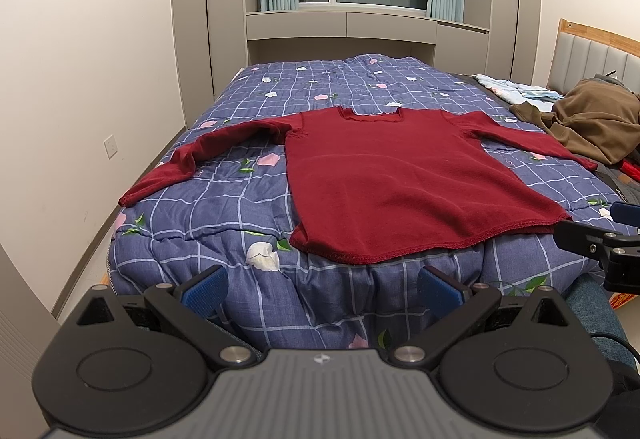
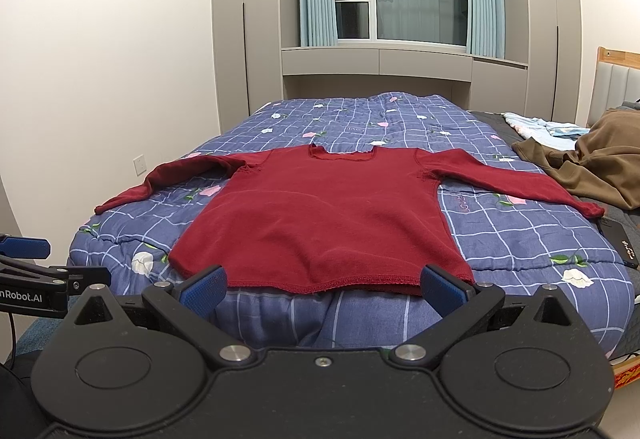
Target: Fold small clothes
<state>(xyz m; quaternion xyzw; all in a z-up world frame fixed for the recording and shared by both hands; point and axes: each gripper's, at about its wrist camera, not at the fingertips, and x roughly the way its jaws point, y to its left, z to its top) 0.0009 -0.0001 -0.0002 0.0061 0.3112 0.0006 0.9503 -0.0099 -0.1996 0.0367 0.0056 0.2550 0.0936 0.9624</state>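
The red sweater (image 2: 320, 215) lies flat on the bed's quilt (image 2: 512, 235), hem near the edge. Both the left tongs (image 1: 320, 289) and right tongs (image 2: 322, 285) gape empty. A pinch risks catching quilt too, or dragging the left sleeve (image 1: 192, 159) crooked.

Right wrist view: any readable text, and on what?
"nRobot.AI", cut off at the frame edge, on the left claw body.
Embroidered lettering on the quilt, right of the red sweater: unreadable.
Gold script on the black phone: too small to read.
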